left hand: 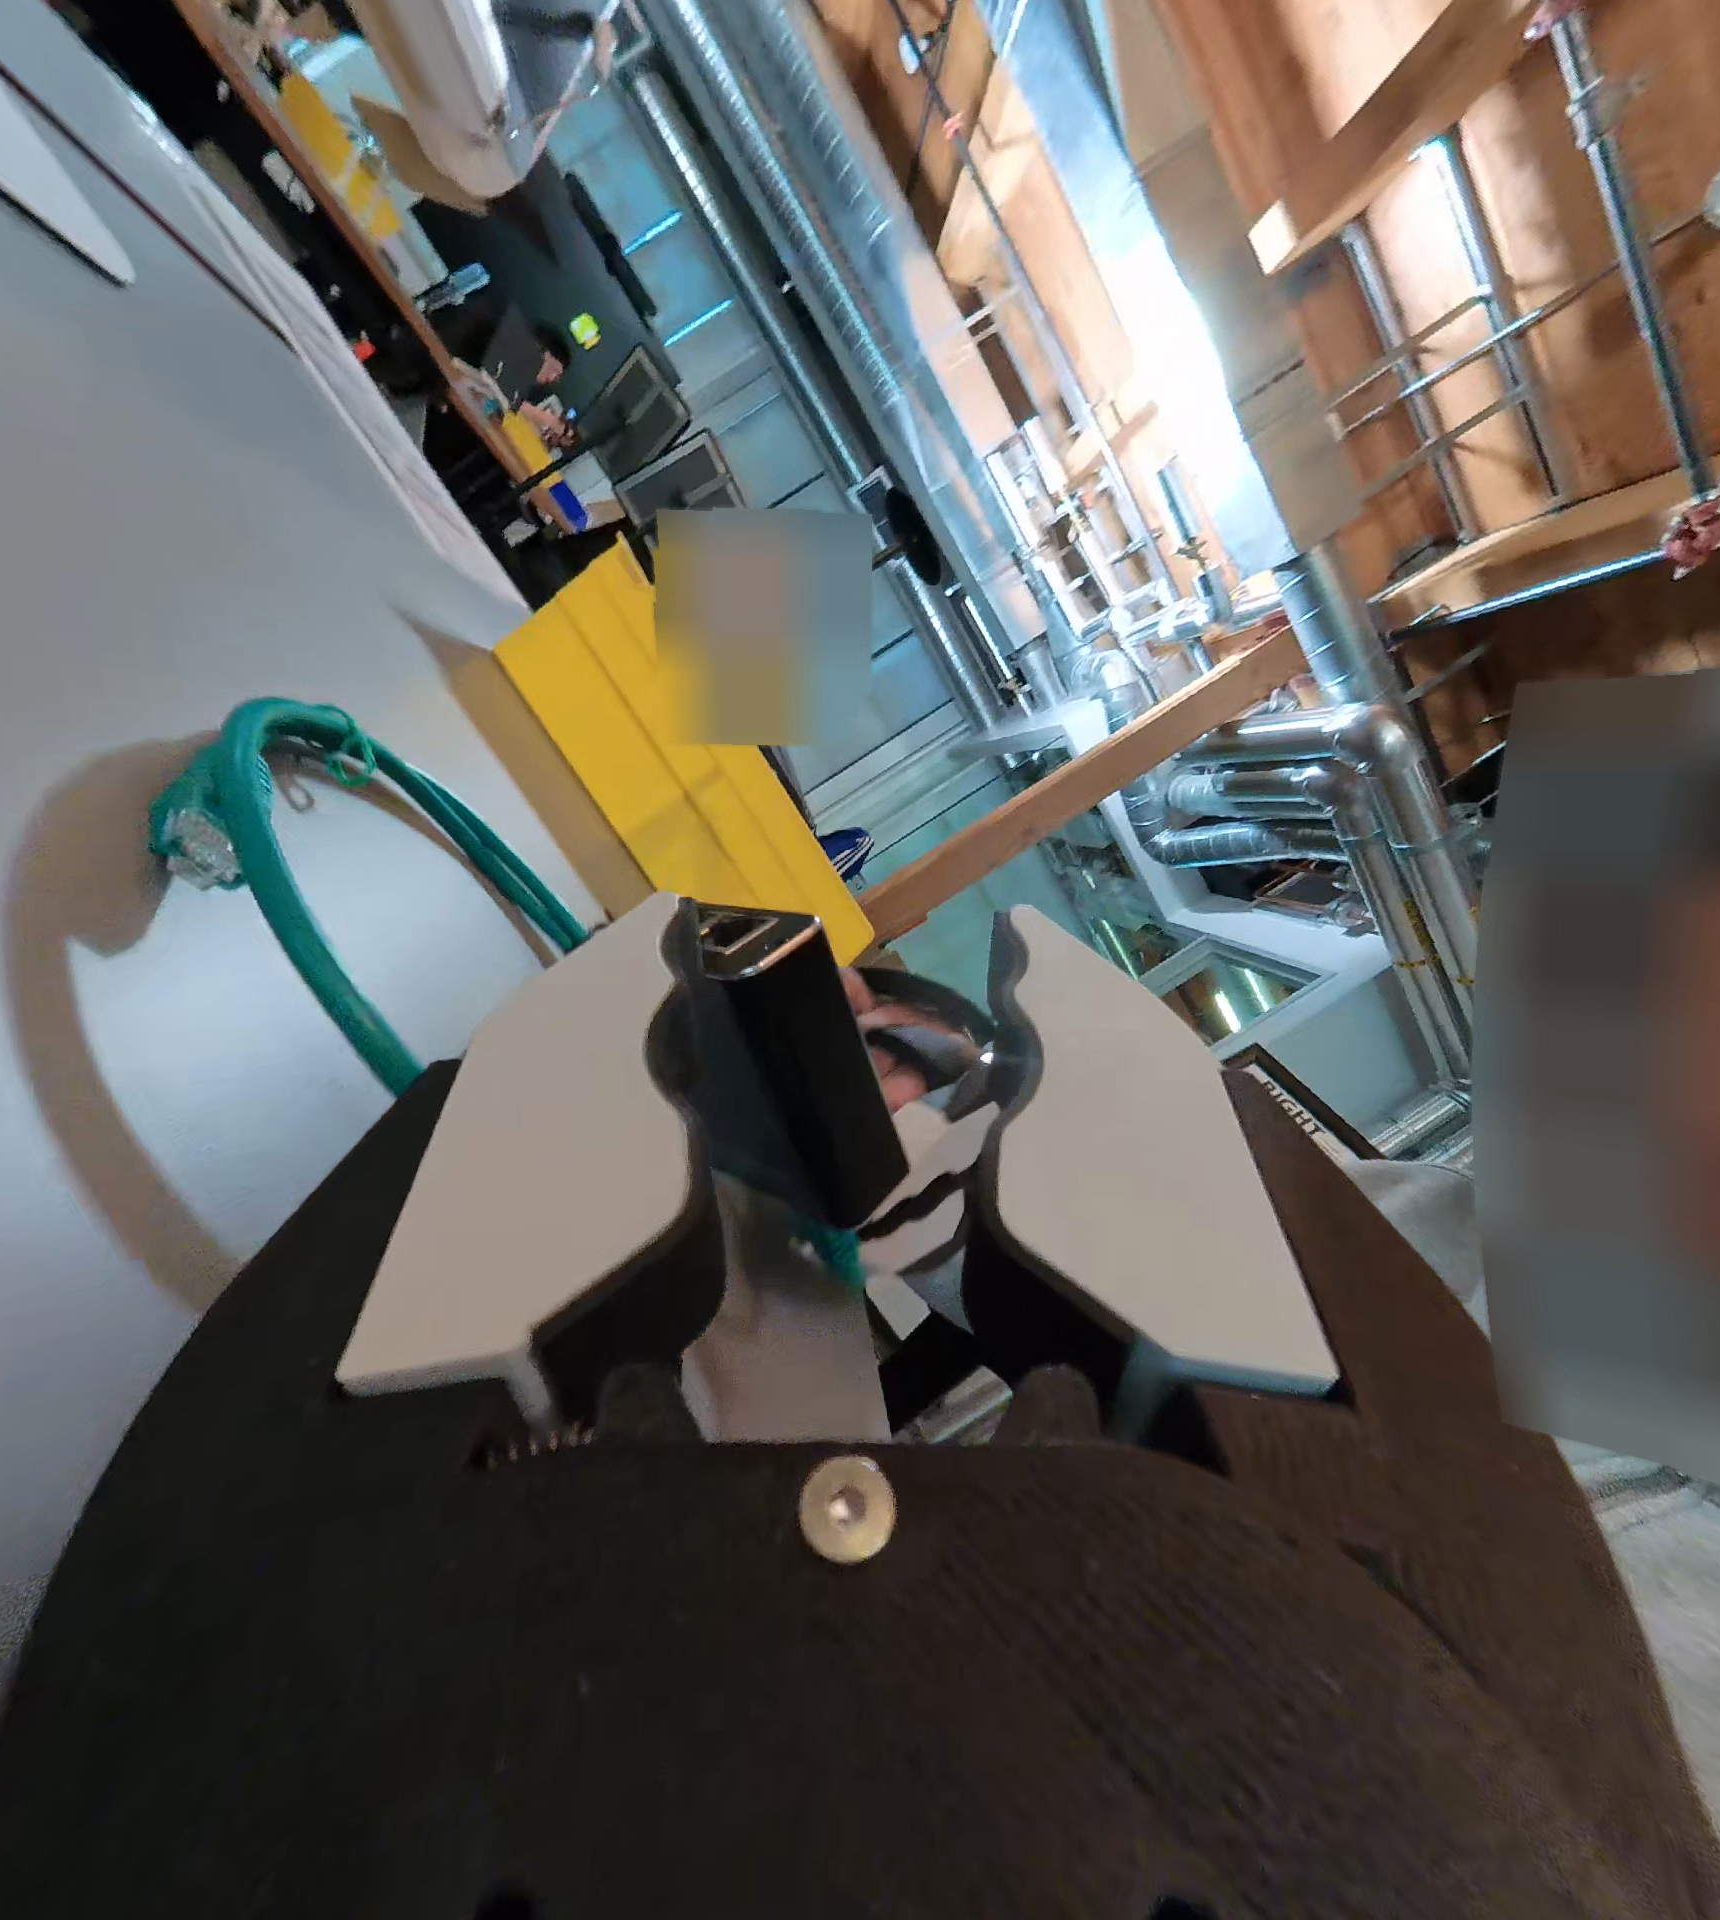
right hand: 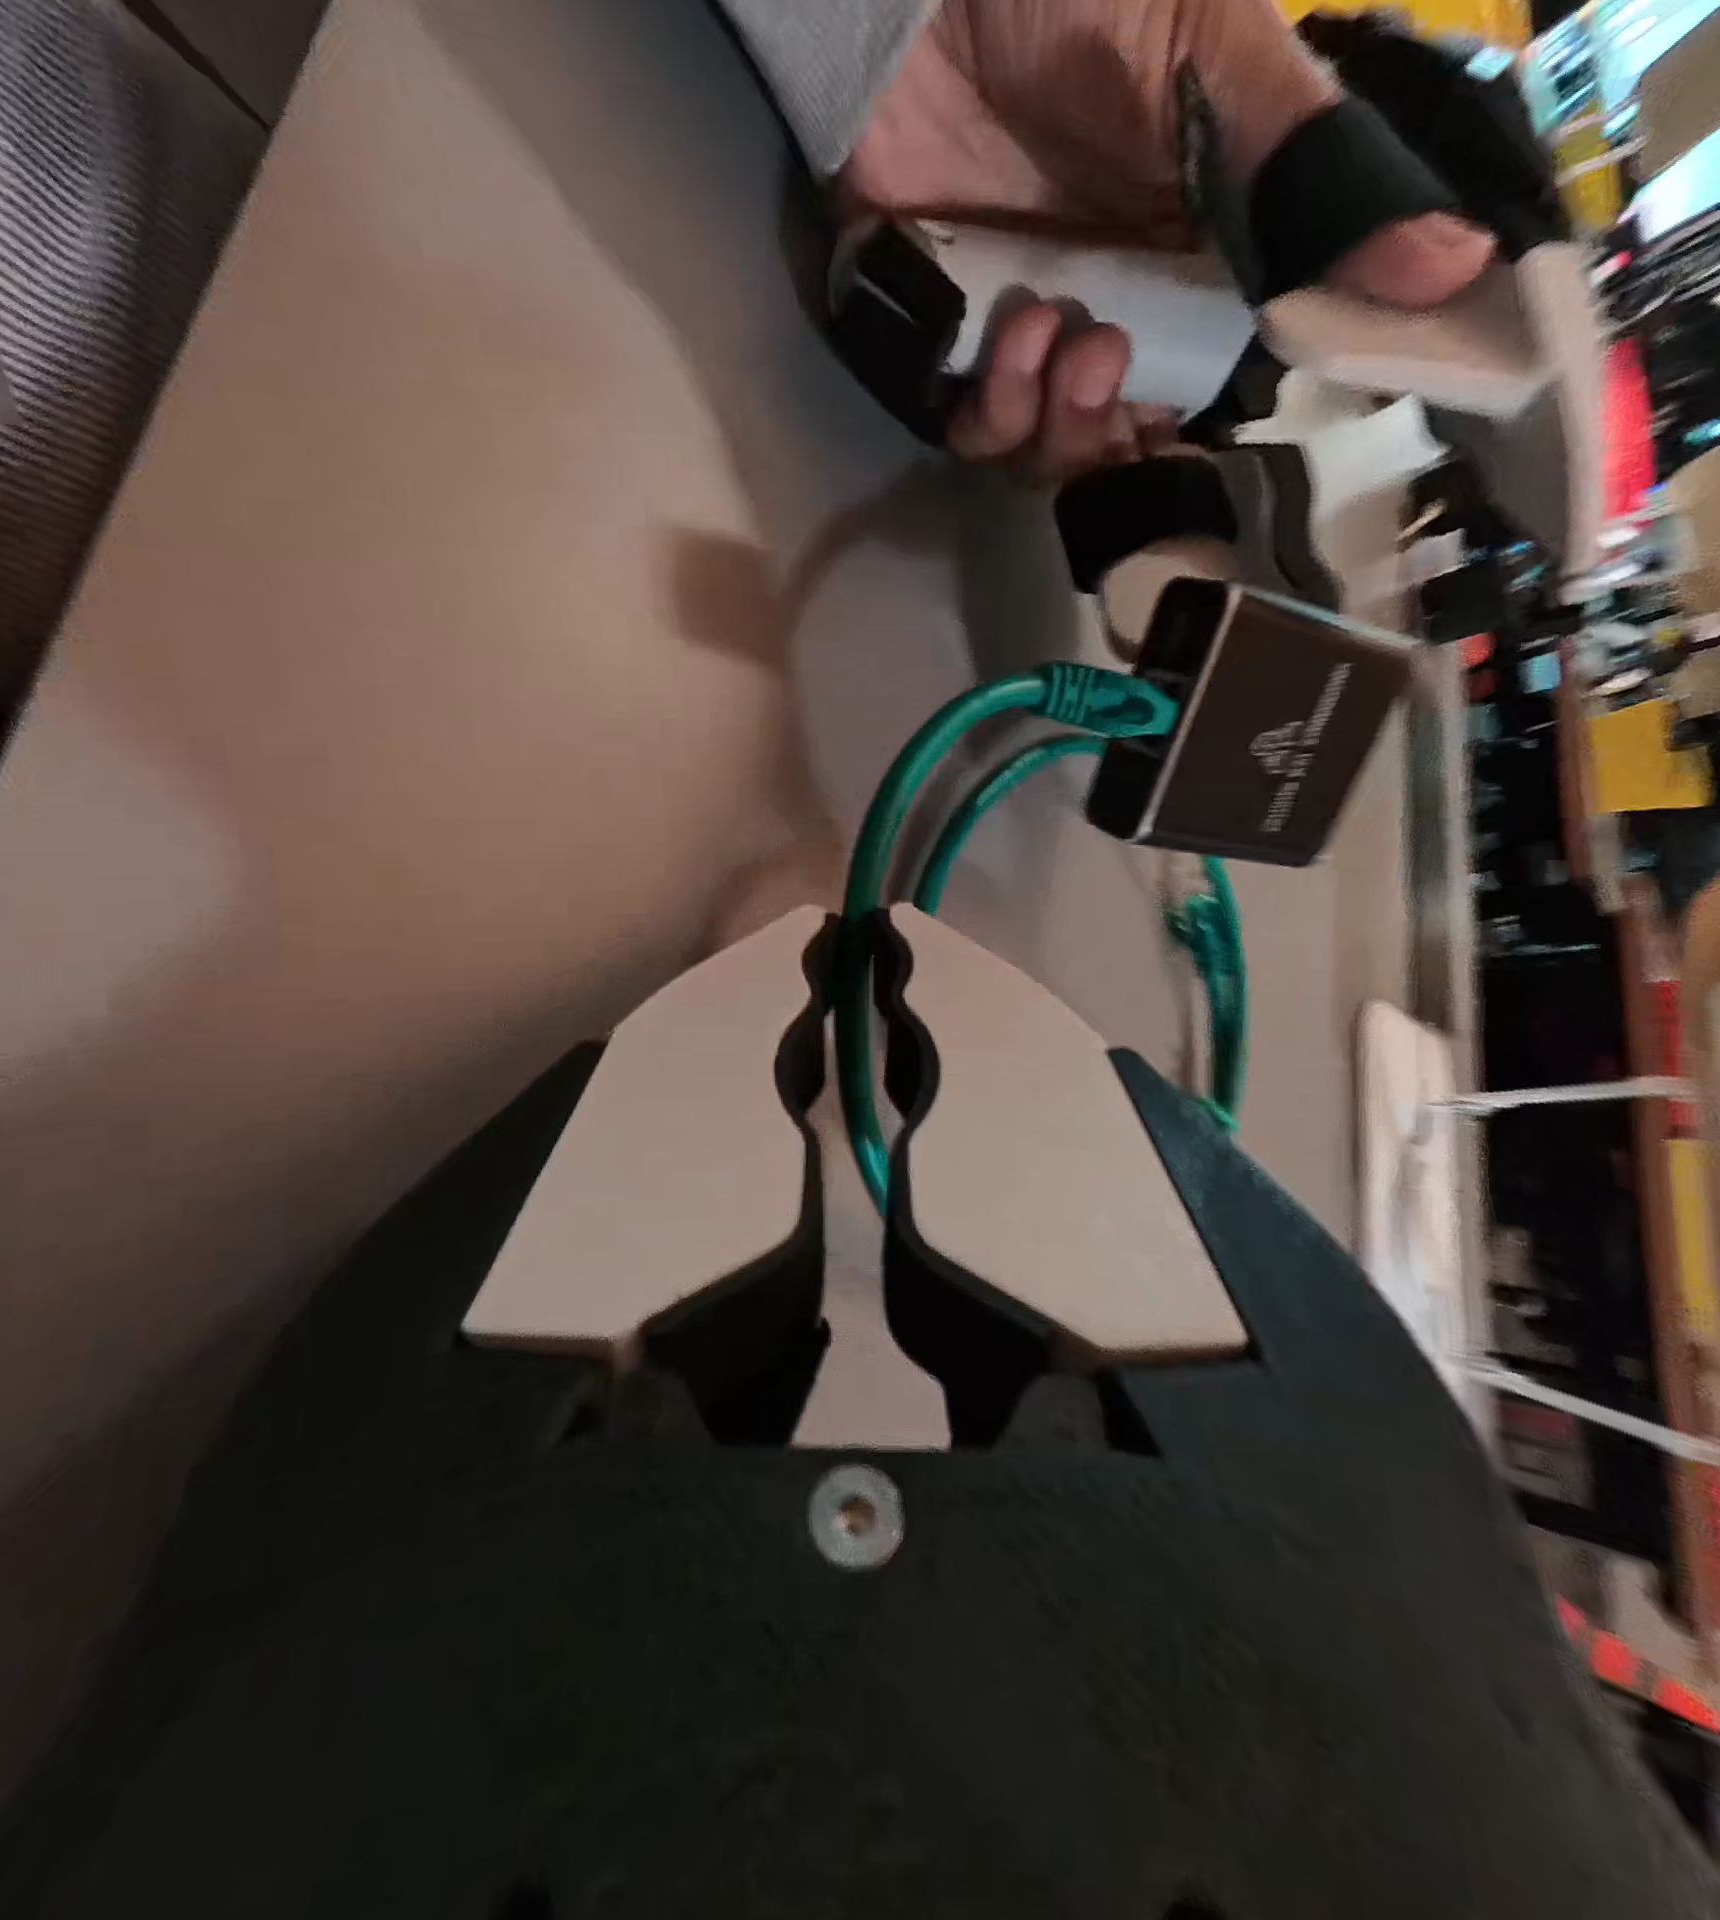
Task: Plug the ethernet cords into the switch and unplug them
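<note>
My left gripper (left hand: 840,914) is shut on the small black switch (left hand: 783,1049) and holds it off the white table (left hand: 108,540), with an open port facing away. In the right wrist view the switch (right hand: 1261,727) hangs under the hand (right hand: 1043,156) that holds the left gripper. A green ethernet cord's plug (right hand: 1105,701) sits in the switch's near face. My right gripper (right hand: 856,914) is shut on that green cord (right hand: 861,1049) a short way behind the plug. The cord loops on, and its other plug (left hand: 201,831) lies loose on the table at the left.
A yellow block (left hand: 648,748) stands on the table beyond the switch. A wooden beam (left hand: 1095,769) and metal pipes (left hand: 1334,790) lie farther off. A pale flat pad (right hand: 1407,1143) lies near the table edge at the right, with cluttered shelves beyond.
</note>
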Demonstrator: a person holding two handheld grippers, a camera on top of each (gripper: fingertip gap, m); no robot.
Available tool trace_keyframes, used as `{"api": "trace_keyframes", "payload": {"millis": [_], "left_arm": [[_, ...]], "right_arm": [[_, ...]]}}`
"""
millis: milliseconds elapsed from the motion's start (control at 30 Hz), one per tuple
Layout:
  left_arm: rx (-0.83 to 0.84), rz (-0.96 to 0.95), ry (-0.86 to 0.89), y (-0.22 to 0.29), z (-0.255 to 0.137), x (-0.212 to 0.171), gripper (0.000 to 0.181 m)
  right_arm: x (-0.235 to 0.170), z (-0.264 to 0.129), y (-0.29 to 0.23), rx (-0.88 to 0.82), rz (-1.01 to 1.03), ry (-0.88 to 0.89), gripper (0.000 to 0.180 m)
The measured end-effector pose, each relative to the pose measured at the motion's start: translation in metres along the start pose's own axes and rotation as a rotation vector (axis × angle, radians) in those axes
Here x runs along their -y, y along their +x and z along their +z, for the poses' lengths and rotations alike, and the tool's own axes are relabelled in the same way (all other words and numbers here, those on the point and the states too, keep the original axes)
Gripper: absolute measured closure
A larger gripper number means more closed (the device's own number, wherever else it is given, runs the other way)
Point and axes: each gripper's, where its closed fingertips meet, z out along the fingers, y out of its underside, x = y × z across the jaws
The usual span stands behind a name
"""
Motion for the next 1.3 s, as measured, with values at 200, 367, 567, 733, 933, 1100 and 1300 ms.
{"api": "trace_keyframes", "payload": {"millis": [200, 367, 567, 733, 933, 1100, 1300], "left_arm": [[0.054, -0.042, -0.074, -0.012, 0.003, -0.005, 0.127], [0.080, -0.017, -0.112, -0.014, 0.010, -0.011, 0.131], [0.062, 0.059, -0.026, -0.007, 0.004, 0.002, 0.153], [0.057, 0.122, 0.041, -0.001, 0.001, 0.008, 0.170], [0.002, 0.115, 0.078, 0.009, 0.012, -0.001, 0.181], [0.022, 0.130, 0.053, 0.009, 0.018, -0.007, 0.181], [0.114, 0.238, 0.037, 0.006, 0.007, 0.004, 0.179]], "right_arm": [[0.007, -0.026, 0.031, -0.264, -0.143, 0.025, 0.174], [0.011, -0.038, 0.043, -0.346, -0.123, 0.068, 0.174], [0.000, -0.030, 0.039, -0.331, -0.159, 0.029, 0.174], [-0.040, -0.012, 0.040, -0.238, 0.140, -0.085, 0.160], [-0.057, -0.002, 0.039, -0.116, 0.561, -0.052, 0.129], [-0.051, 0.000, 0.035, -0.115, 0.536, -0.081, 0.139], [-0.029, -0.005, 0.038, -0.124, 0.497, -0.006, 0.140]]}}
